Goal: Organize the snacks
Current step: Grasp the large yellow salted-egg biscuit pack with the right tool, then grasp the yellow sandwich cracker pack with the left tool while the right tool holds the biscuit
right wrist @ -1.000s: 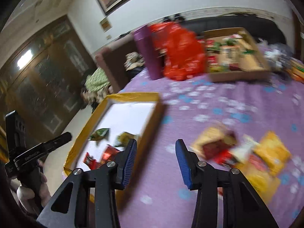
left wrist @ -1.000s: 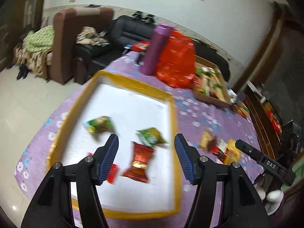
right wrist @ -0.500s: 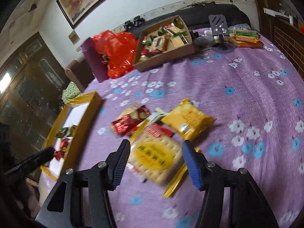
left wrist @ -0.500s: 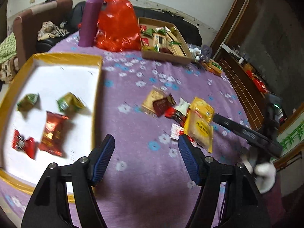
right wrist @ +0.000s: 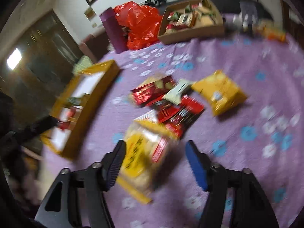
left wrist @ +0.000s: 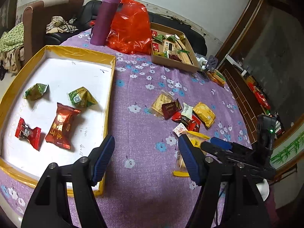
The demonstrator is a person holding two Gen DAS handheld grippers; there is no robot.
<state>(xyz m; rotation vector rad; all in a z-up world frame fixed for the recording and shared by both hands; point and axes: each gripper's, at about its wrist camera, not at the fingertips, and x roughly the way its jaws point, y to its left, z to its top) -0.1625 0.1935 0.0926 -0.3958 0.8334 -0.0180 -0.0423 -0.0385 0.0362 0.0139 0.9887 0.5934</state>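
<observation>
1 yellow cracker pack (right wrist: 140, 161) lies flat on the purple table (right wrist: 247, 161) at the near edge of the loose snack pile (right wrist: 171, 102), between the jaws of the right tool (right wrist: 153, 163), which are opening and not yet pressing on it. It looks light, with a slick, crinkly wrapper over brittle crackers, so a gentle pinch across its short sides, near the middle, seems safest; squeezing hard could crush it. The left tool (left wrist: 146, 156) hangs spread and empty over bare cloth, just beside the gold-rimmed tray (left wrist: 112, 87). That tray already holds 5 wrapped snacks, among them a big red candy pack (left wrist: 61, 126). Farther back stand a cardboard box (left wrist: 174, 64) of snacks, a red plastic bag (left wrist: 131, 28) and a purple bottle (left wrist: 104, 19).
</observation>
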